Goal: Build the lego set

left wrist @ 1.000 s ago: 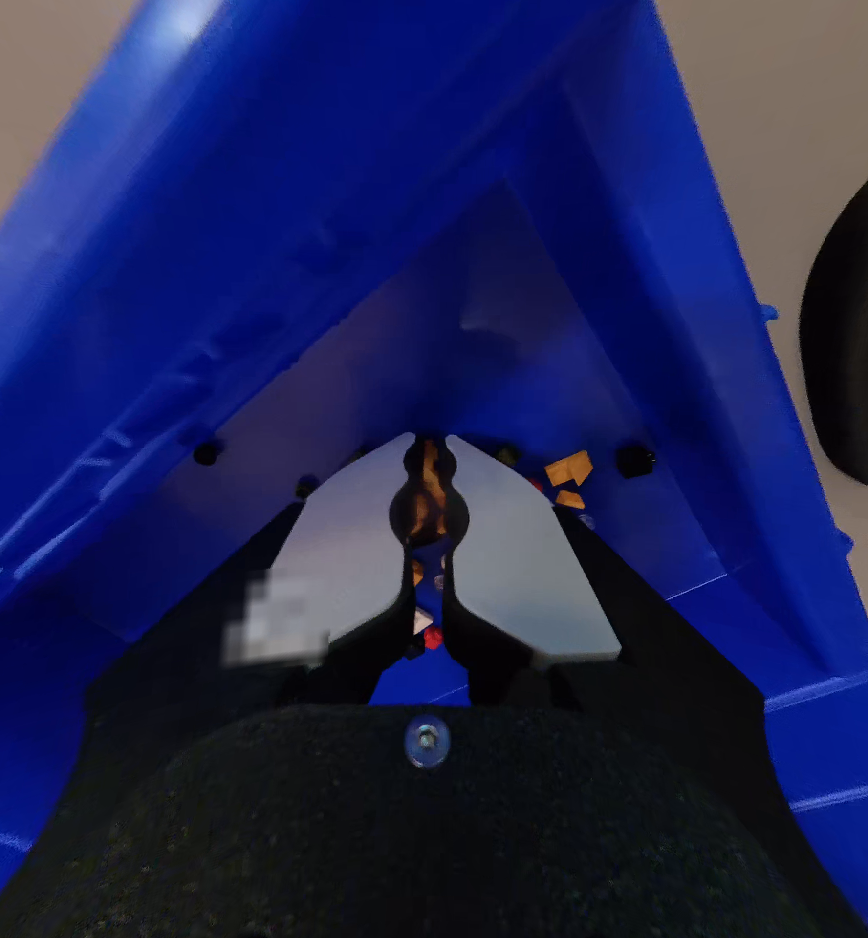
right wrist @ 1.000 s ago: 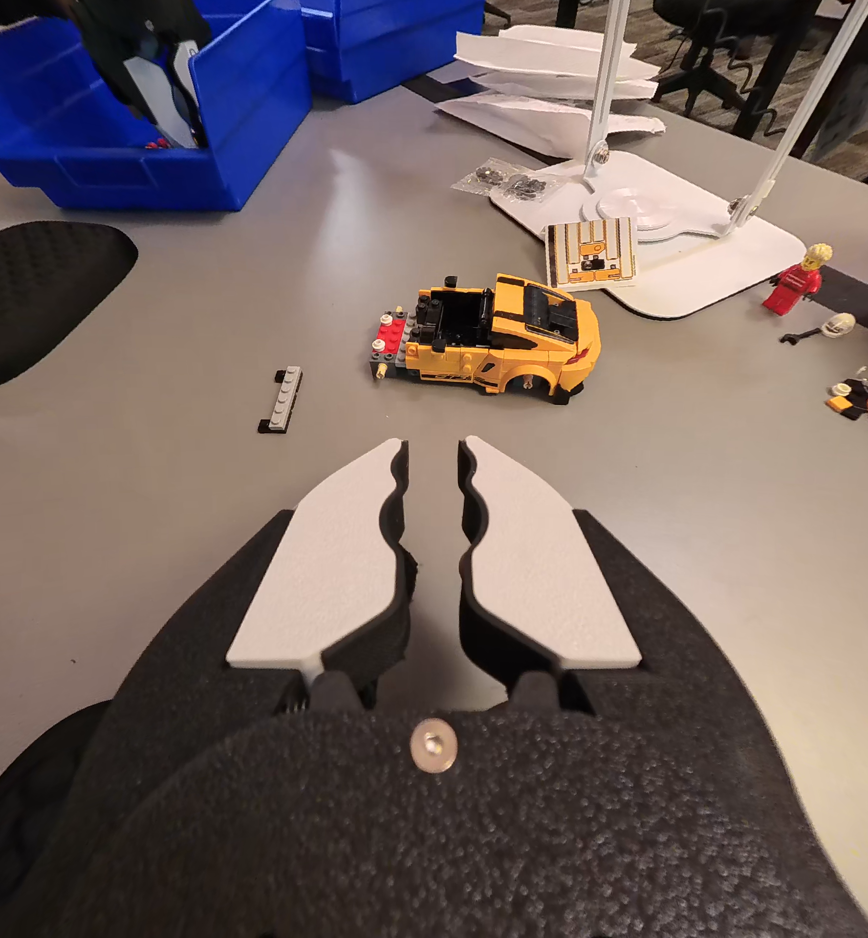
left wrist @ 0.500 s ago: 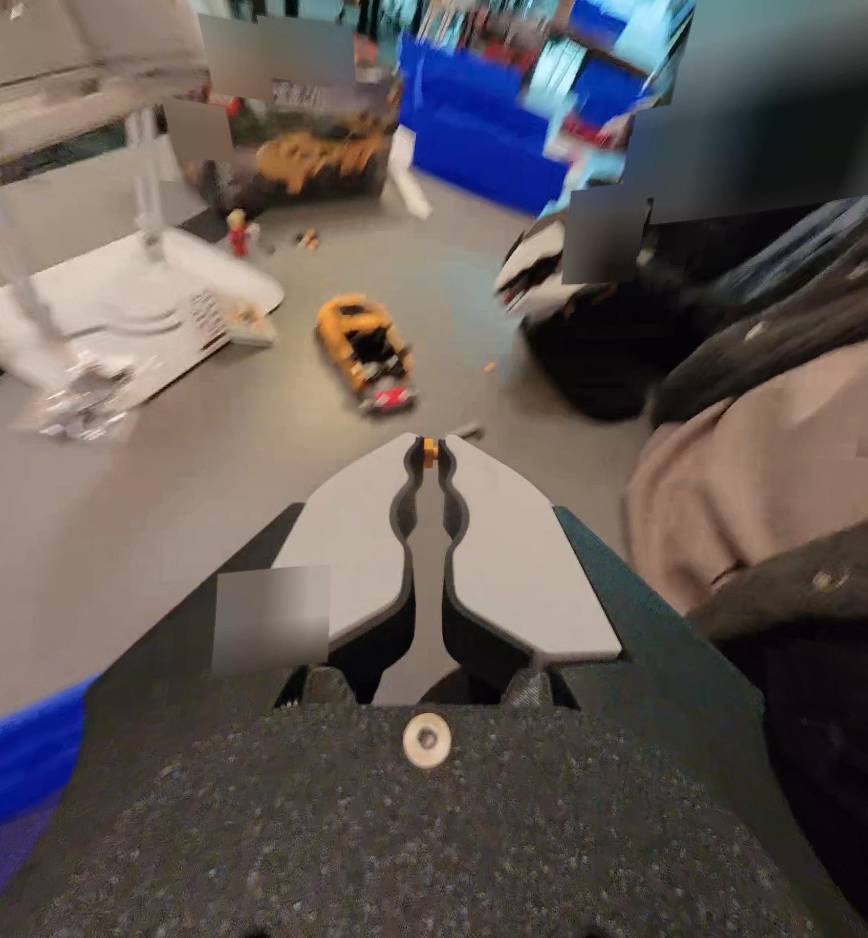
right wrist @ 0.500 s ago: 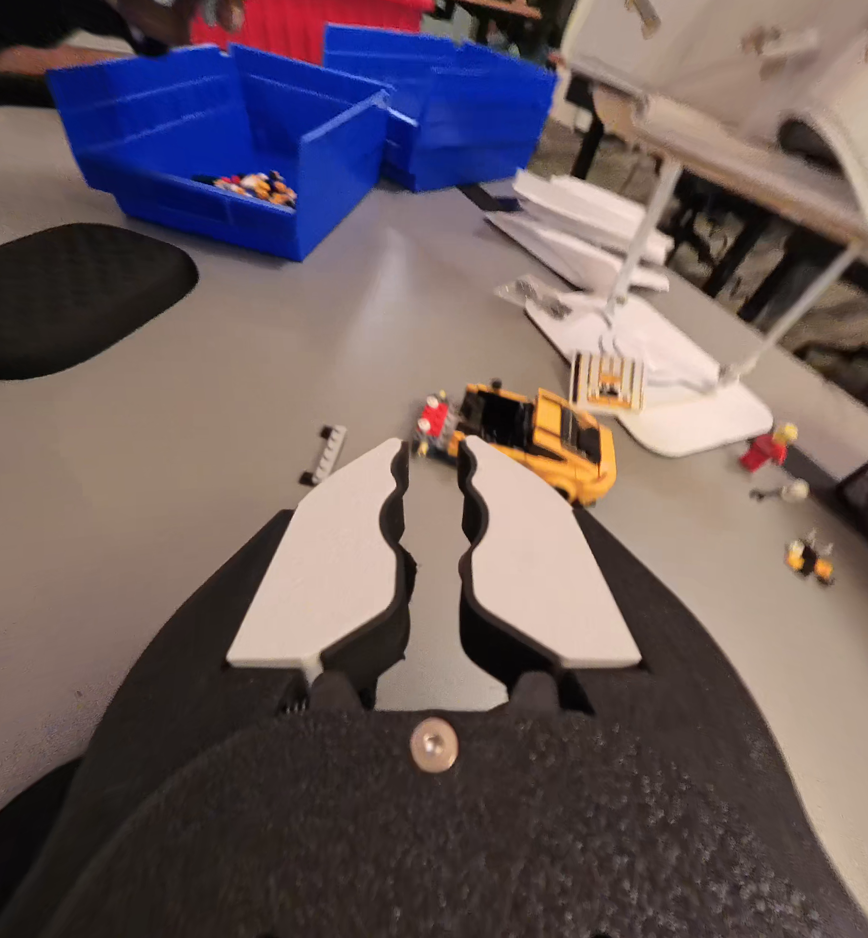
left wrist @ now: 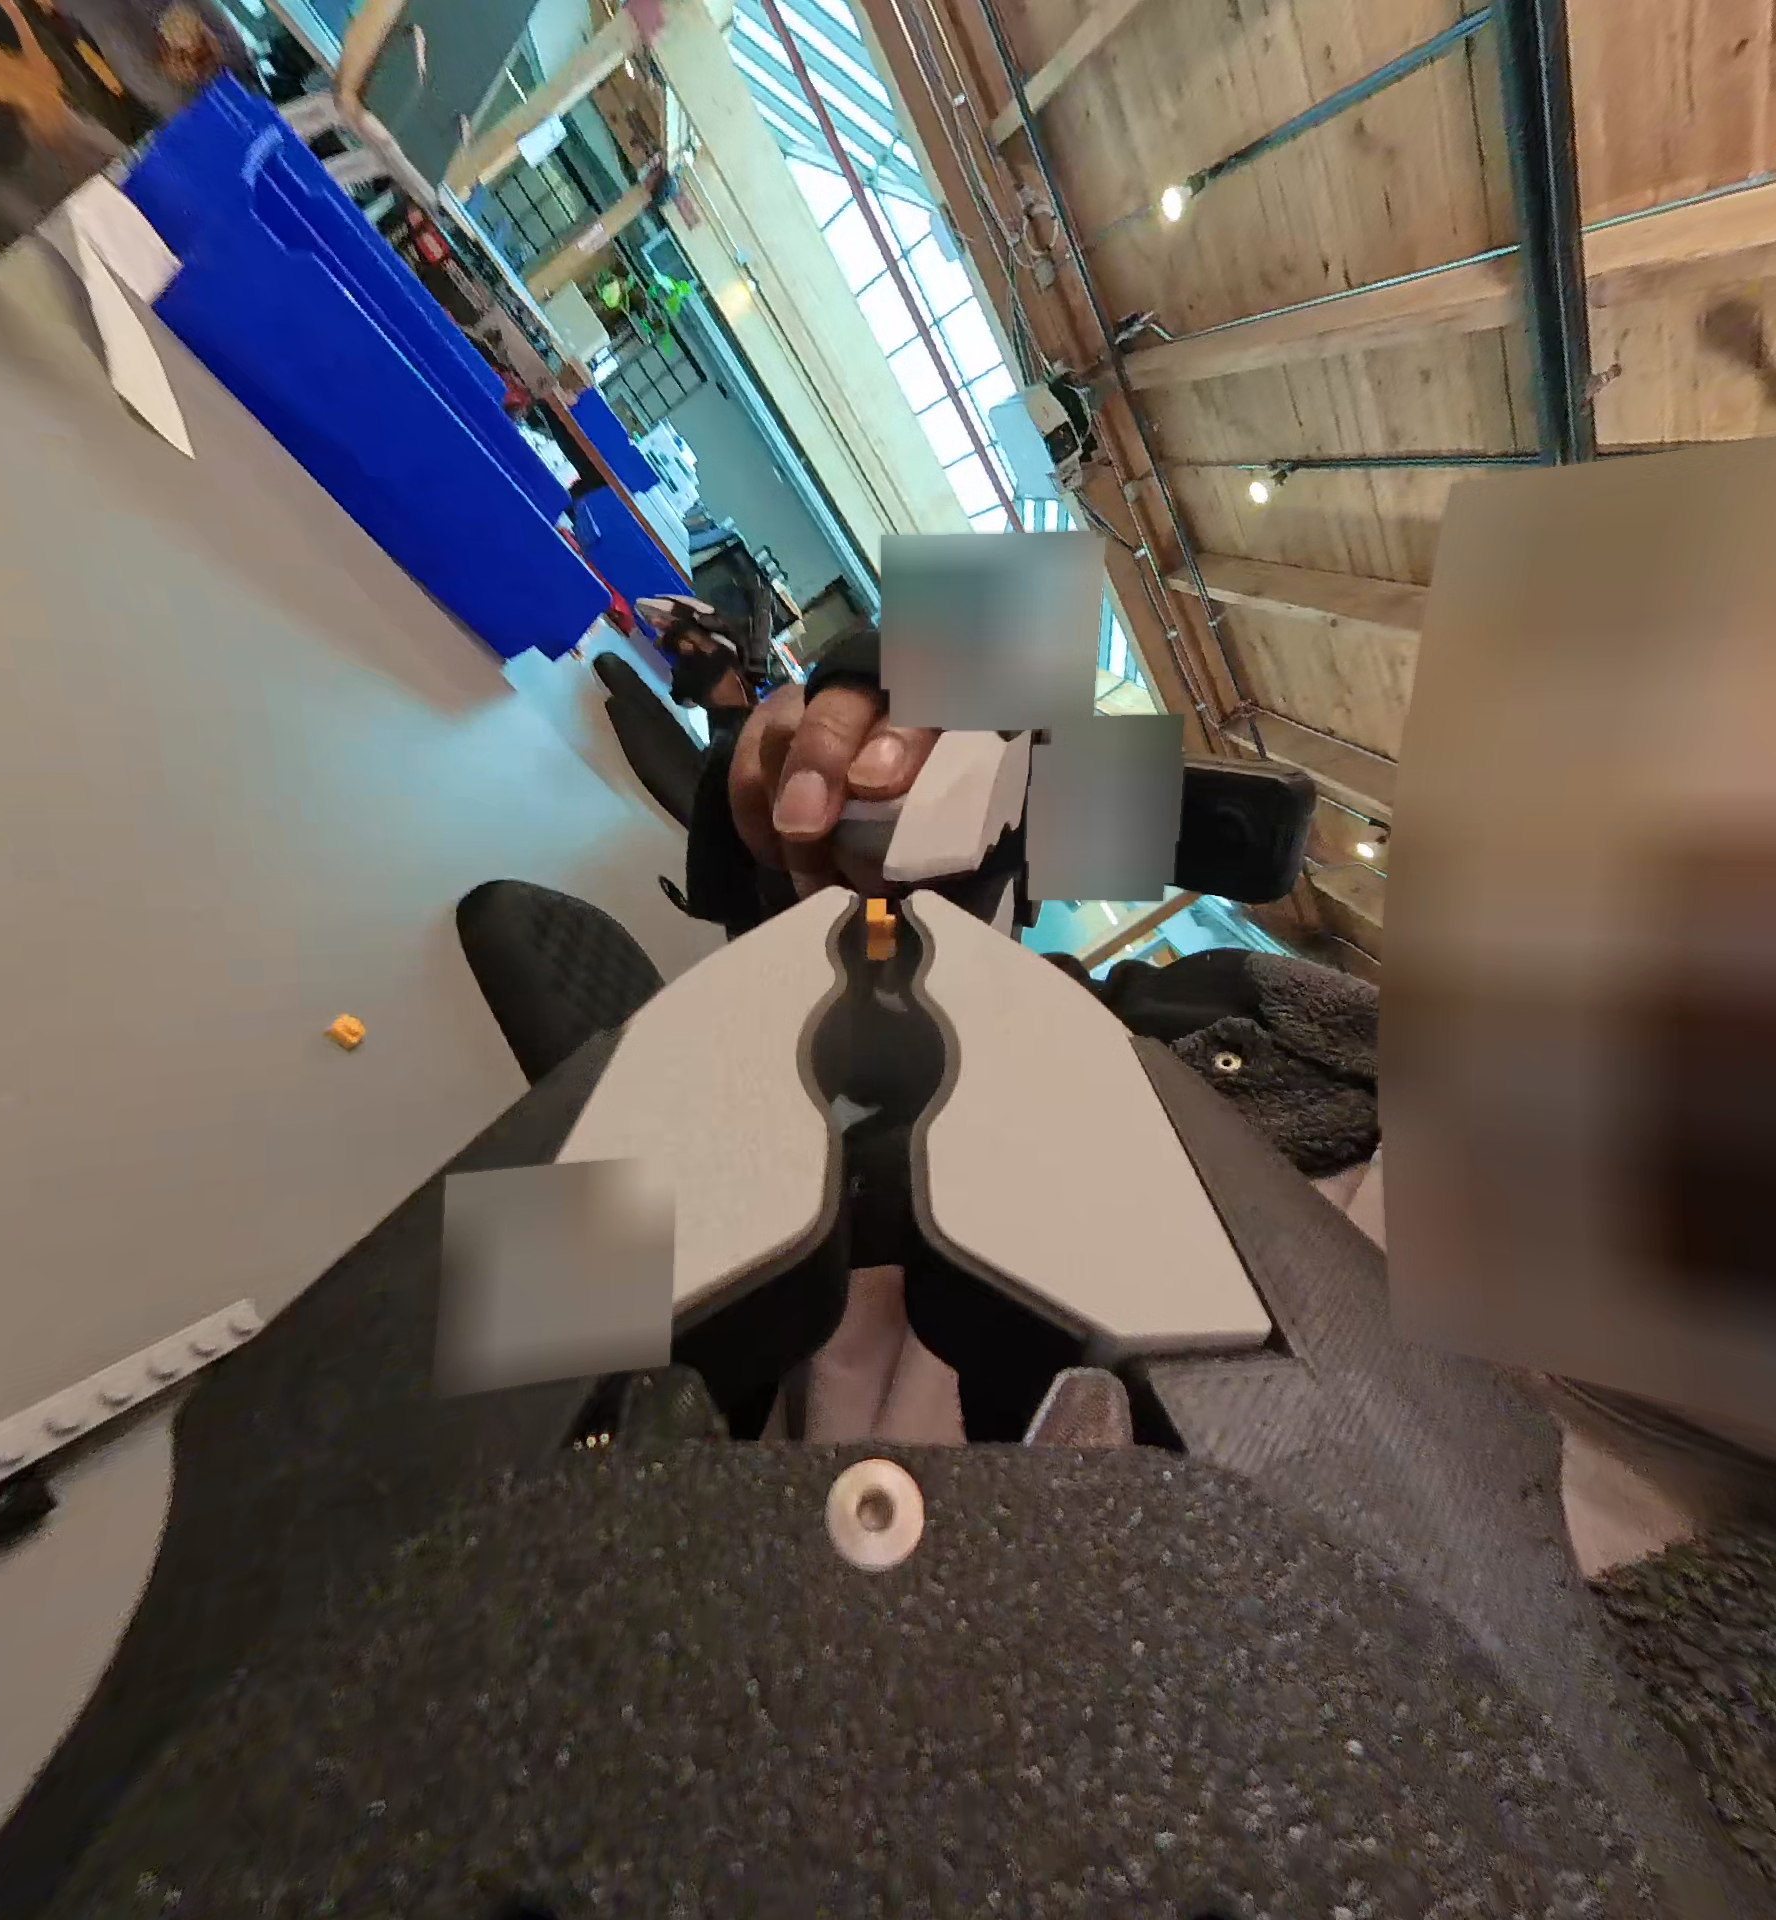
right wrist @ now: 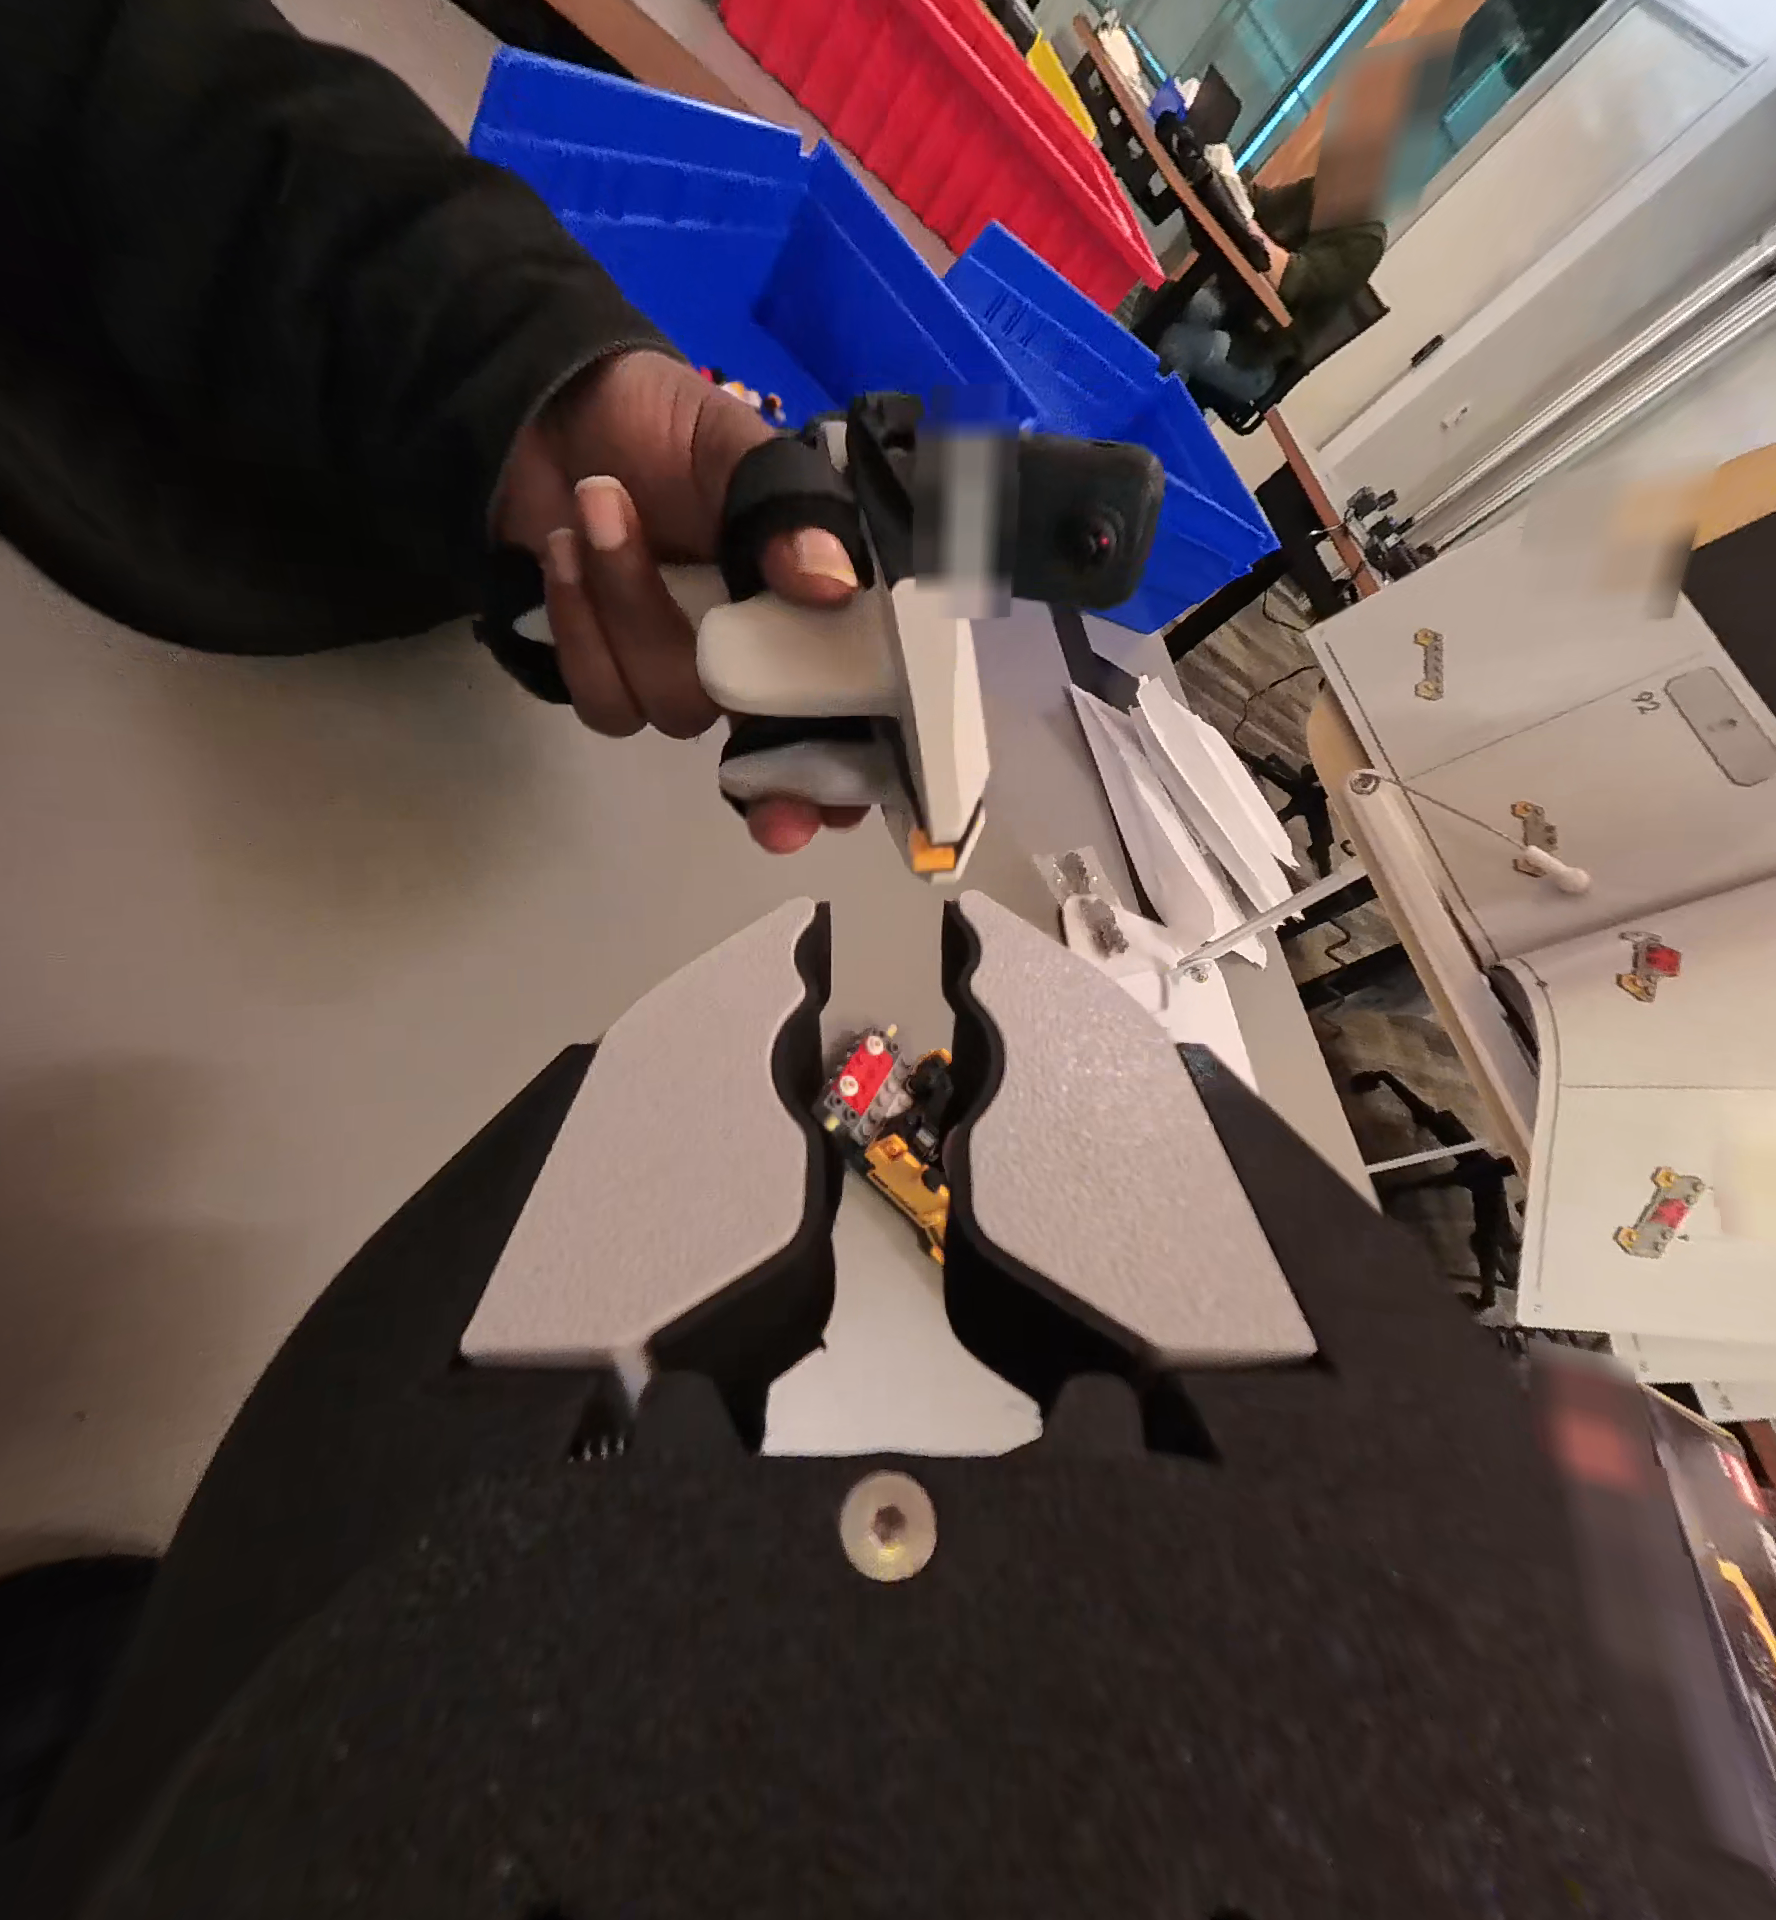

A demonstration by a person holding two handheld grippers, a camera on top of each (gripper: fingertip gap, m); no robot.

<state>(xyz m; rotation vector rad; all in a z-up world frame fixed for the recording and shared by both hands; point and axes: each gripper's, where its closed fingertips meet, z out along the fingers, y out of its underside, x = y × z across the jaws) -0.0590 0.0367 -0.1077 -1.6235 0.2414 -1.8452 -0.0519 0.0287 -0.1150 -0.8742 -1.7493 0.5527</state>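
Left tongs (left wrist: 876, 914) are pinched tight on a tiny orange lego piece (left wrist: 877, 928), held up in the air, and the right tongs (right wrist: 886, 914) sit narrowly parted with nothing in them. Below is a plain grey tabletop (right wrist: 240, 935) with the half-built yellow car (right wrist: 899, 1138), a grey strip plate (left wrist: 105, 1392) and a stray orange bit (left wrist: 345, 1031). Further back: blue bins (right wrist: 759, 260), loose white papers (right wrist: 1190, 821), then timber ceiling beams (left wrist: 1331, 312) with spotlights.

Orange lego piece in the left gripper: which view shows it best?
The right wrist view. There the orange lego piece shows side-on, pinched at the tips of the left gripper, lit and unobstructed. The left wrist view shows only a sliver of it in the narrow gap between its own fingertips.
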